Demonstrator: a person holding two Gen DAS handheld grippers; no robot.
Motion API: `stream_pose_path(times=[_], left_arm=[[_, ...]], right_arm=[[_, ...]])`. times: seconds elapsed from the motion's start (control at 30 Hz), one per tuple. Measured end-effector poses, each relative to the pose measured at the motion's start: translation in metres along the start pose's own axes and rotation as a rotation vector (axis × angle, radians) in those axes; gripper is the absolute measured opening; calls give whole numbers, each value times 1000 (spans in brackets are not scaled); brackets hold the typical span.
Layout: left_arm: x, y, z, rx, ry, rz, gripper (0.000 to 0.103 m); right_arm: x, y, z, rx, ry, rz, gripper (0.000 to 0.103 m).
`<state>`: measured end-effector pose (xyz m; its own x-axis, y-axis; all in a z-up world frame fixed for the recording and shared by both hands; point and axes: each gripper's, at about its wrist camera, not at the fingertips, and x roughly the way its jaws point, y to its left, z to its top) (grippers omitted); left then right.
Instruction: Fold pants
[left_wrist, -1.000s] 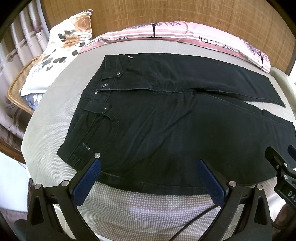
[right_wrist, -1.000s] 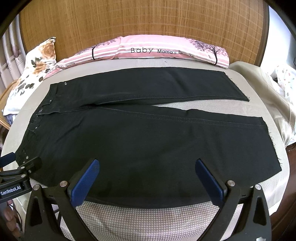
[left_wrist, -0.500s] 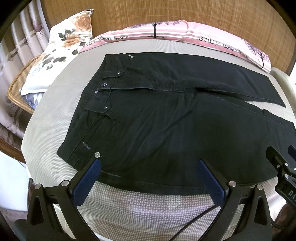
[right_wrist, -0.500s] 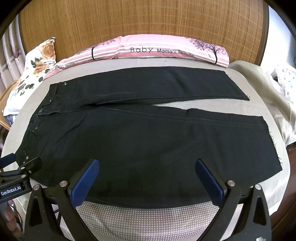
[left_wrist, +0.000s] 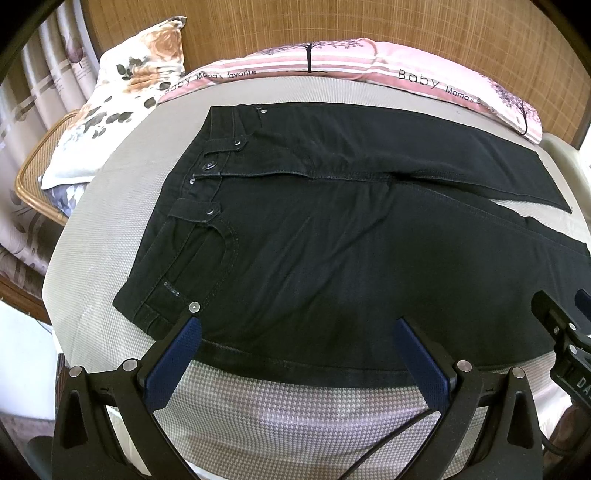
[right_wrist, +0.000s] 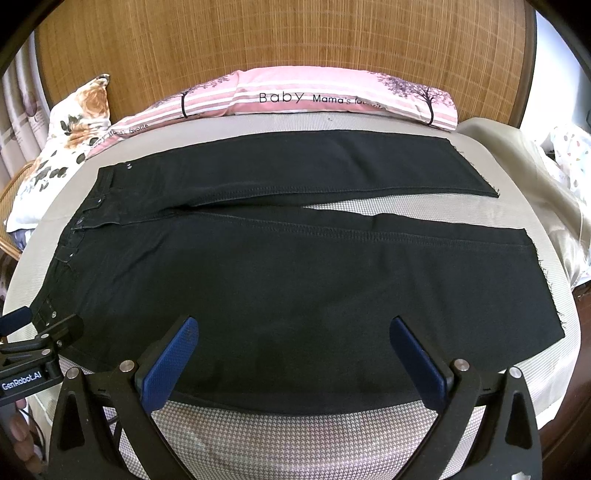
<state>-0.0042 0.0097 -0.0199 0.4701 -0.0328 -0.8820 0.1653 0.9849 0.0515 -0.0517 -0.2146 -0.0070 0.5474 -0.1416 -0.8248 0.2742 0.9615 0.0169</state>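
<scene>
Black denim pants (right_wrist: 295, 280) lie flat on the grey-covered bed (left_wrist: 92, 236), long axis along its near edge, waistband by the left tongs (left_wrist: 295, 354), hems by the right tongs (right_wrist: 295, 354), both spread wide, empty, just short of the nearer leg

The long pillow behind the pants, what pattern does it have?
Pink and white stripes with dark trees and lettering; the pillow shows best in the right wrist view.

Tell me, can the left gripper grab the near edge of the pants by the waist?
Probably yes. The left gripper is open, its fingers spread just above the near edge of the pants, and nothing lies between them on the bed.
</scene>
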Motion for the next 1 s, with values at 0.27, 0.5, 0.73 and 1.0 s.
stream_pose_path(times=[0.27, 0.5, 0.73, 1.0], left_arm=[[1, -1, 1, 0, 3, 1, 102], [2, -1, 2, -2, 0, -6, 102], [8, 13, 26, -37, -18, -24, 102], [20, 58, 83, -99, -73, -26, 102]], right_arm=[[1, -1, 1, 6, 1, 8, 103], [3, 0, 1, 2, 8, 44, 103], [9, -14, 13, 82, 31, 52, 103], [18, -16, 37, 66, -31, 127, 103]])
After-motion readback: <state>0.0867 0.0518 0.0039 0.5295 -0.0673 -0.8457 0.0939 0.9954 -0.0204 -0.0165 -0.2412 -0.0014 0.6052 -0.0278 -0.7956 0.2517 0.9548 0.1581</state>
